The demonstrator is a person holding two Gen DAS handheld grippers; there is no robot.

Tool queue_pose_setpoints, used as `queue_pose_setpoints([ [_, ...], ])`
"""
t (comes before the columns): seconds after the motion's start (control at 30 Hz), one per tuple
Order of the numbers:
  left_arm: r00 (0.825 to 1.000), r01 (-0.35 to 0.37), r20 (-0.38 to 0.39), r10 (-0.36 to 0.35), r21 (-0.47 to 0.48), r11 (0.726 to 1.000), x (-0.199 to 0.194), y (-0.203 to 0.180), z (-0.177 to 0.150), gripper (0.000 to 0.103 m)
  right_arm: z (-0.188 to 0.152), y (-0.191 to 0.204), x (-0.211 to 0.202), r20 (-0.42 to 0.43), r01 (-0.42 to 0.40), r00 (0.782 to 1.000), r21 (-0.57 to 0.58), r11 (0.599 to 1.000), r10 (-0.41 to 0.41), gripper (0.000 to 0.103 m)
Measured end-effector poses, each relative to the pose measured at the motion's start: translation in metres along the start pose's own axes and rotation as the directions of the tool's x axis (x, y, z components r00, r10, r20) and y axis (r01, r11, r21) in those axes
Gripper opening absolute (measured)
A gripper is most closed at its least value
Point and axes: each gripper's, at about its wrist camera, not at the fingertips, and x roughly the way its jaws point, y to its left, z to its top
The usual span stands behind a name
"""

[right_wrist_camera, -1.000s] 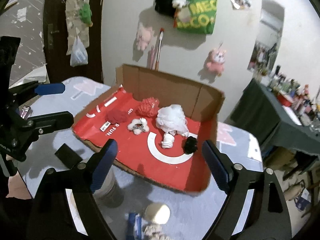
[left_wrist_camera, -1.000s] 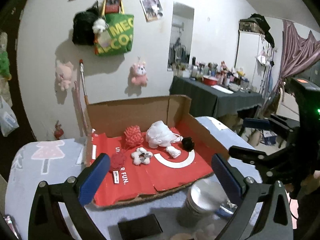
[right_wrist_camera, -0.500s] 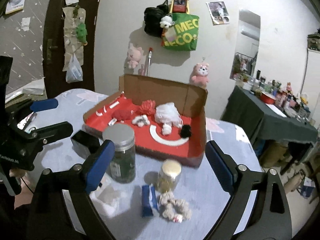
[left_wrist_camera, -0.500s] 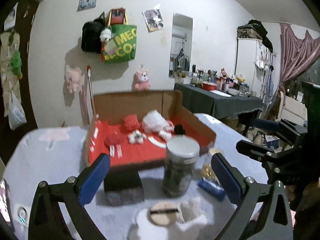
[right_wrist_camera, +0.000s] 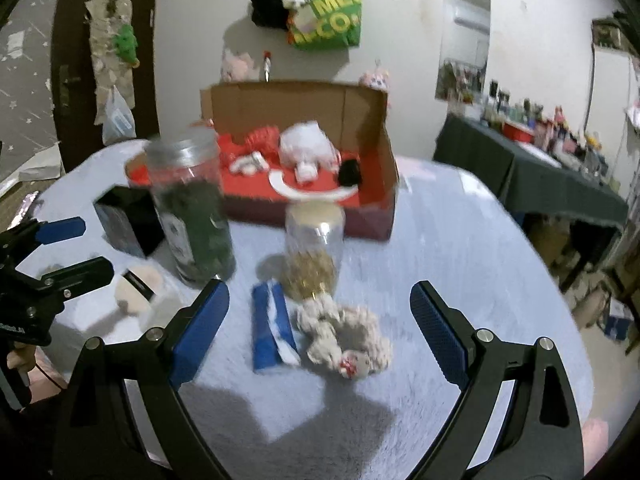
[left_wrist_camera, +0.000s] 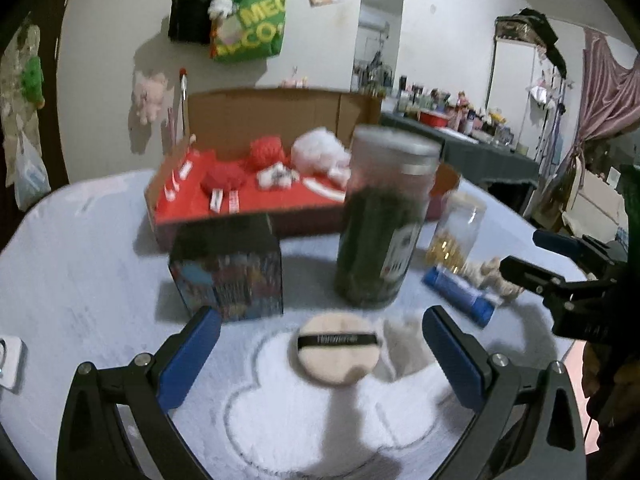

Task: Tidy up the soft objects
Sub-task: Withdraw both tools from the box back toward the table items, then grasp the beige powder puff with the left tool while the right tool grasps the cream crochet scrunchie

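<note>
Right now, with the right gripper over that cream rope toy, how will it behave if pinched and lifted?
The rope toy looks like loosely knotted cord, so it will probably squash and sag. It seems light, unlikely to roll or break. It lies close to the blue packet, which might get nudged. The right gripper is open with nothing between its fingers.

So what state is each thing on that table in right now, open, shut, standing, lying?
Left tongs: open, empty.
Right tongs: open, empty.
Cardboard box: open, soft things inside.
Big jar: upright, lid on.
Small jar: upright, lid on.
Powder puff: lying flat.
Scrunchie: lying on the table.
Blue packet: lying flat.
</note>
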Motion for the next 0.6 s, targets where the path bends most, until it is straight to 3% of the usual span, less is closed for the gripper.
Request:
queue_pose_setpoints([
  [0.43, 0.989, 0.024, -0.15, -0.019, 0.034, 0.999, 0.029, 0.007, -0.011, 0.103, -0.018, -0.03, 0.032, -0.09, -0.018, 0.996, 0.071, 0.997, 0.025, 0.093],
  [0.6, 0.982, 0.025, -0.19, -0.016, 0.048, 0.999, 0.038, 0.005, -0.01, 0.094, -0.02, -0.037, 0.04, -0.12, -0.063, 0.99, 0.091, 0.994, 0.074, 0.091],
])
